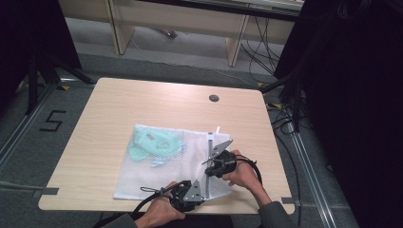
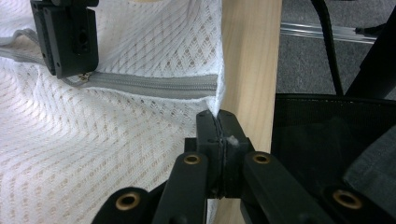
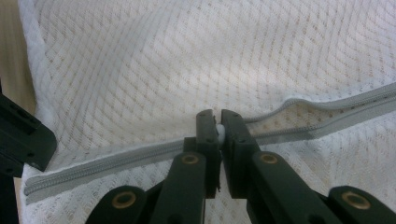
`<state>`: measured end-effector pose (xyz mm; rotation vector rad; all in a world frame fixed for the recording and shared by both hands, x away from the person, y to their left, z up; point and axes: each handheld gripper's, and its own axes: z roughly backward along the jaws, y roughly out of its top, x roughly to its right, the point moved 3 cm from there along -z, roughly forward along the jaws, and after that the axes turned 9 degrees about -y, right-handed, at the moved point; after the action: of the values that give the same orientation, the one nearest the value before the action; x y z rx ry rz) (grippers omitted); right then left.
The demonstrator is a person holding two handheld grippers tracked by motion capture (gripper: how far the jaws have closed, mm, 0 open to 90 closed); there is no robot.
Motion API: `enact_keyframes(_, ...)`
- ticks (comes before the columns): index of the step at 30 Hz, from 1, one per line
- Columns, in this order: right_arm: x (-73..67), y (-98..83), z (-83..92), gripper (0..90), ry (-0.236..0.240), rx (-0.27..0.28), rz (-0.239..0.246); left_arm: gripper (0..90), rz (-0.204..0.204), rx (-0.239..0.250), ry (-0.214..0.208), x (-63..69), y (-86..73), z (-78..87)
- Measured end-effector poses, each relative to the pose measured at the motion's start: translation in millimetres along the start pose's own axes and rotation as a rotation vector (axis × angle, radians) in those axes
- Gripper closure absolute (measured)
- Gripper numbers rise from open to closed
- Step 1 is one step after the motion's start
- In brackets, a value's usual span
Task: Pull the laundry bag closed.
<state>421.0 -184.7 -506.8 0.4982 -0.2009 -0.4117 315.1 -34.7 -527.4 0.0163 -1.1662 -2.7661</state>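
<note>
Left tool (image 2: 218, 122): nearest the high view's camera, at the tabletop's near edge; we see its jaws clenched on the corner hem of the mesh bag (image 1: 190, 161), white fabric pinched between the pads.
Right tool (image 3: 219, 122): jaws clamped together over the grey zipper (image 3: 116, 161); something small and white sits between the pads, which we take to be the zipper pull, though we cannot be sure.
Mesh bag: lies flat on the tabletop (image 1: 119, 104), toward the near right side, zipper edge facing the person's right.
Contents: pale green item (image 1: 154, 145) inside the bag's far left part, well apart from both tools.
Handling, our judgement: bag is light, limp and thin; the mesh will bunch and ride along with the slider unless anchored.
Where to hold: the stitched corner hem beside the zipper end, as the left tool does; the slider tab for the pull, never the open mesh, which may snag.
Risk: small tab could slip from smooth pads.
</note>
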Motion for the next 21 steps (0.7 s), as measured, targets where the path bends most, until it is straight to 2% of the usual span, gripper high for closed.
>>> enact_keyframes(1,0.3,0.1,-0.2,86.6,0.004,0.001,0.002,89.1,0.004,0.012,0.008,0.7,0.4,-1.1)
enact_keyframes(2,0.5,0.7,1.4,86.6,-0.003,-0.014,-0.004,89.1,-0.005,-0.001,-0.001,0.6,0.6,-0.4)
enact_keyframes(4,3.1,1.8,0.9,86.6,-0.010,0.002,0.007,89.2,-0.006,0.001,0.000,0.9,0.8,0.0)
enact_keyframes(6,5.0,1.3,2.0,86.6,-0.016,-0.008,0.000,89.2,-0.007,0.001,0.000,0.8,0.9,-0.2)
enact_keyframes(7,5.0,1.3,2.0,86.6,-0.016,-0.008,0.000,89.2,0.009,0.019,-0.001,1.9,1.2,-1.6)
enact_keyframes(8,4.9,0.6,2.3,86.6,-0.015,-0.020,-0.019,89.2,0.020,0.037,0.007,3.0,1.6,-3.0)
enact_keyframes(9,7.7,0.9,0.9,86.7,-0.022,-0.015,-0.005,89.2,0.023,0.034,0.000,3.6,1.4,-3.2)
enact_keyframes(10,7.7,0.9,0.9,86.7,-0.022,-0.015,-0.005,89.2,-0.016,-0.009,-0.005,2.0,0.8,-0.7)
enact_keyframes(11,8.0,1.0,0.6,86.6,-0.022,-0.017,-0.009,89.2,-0.009,0.000,-0.006,2.8,1.0,-1.6)
enact_keyframes(12,9.2,1.3,0.2,86.6,-0.032,-0.014,-0.003,89.2,0.017,0.036,0.000,4.6,1.9,-4.0)
enact_keyframes(13,10.3,1.5,0.4,86.7,-0.041,-0.017,-0.012,89.2,0.019,0.034,-0.003,5.3,1.5,-4.0)
enact_keyframes(14,12.6,2.0,-0.8,86.7,-0.045,-0.004,0.002,89.2,0.019,0.034,-0.003,5.3,1.5,-4.0)
enact_keyframes(16,13.5,2.0,-0.6,86.6,-0.045,-0.009,-0.009,89.2,-0.019,-0.007,-0.011,4.0,1.5,-1.2)
enact_keyframes(21,18.3,3.7,-2.9,86.7,-0.053,-0.001,-0.008,89.2,-0.023,-0.005,-0.008,4.4,1.7,-1.2)
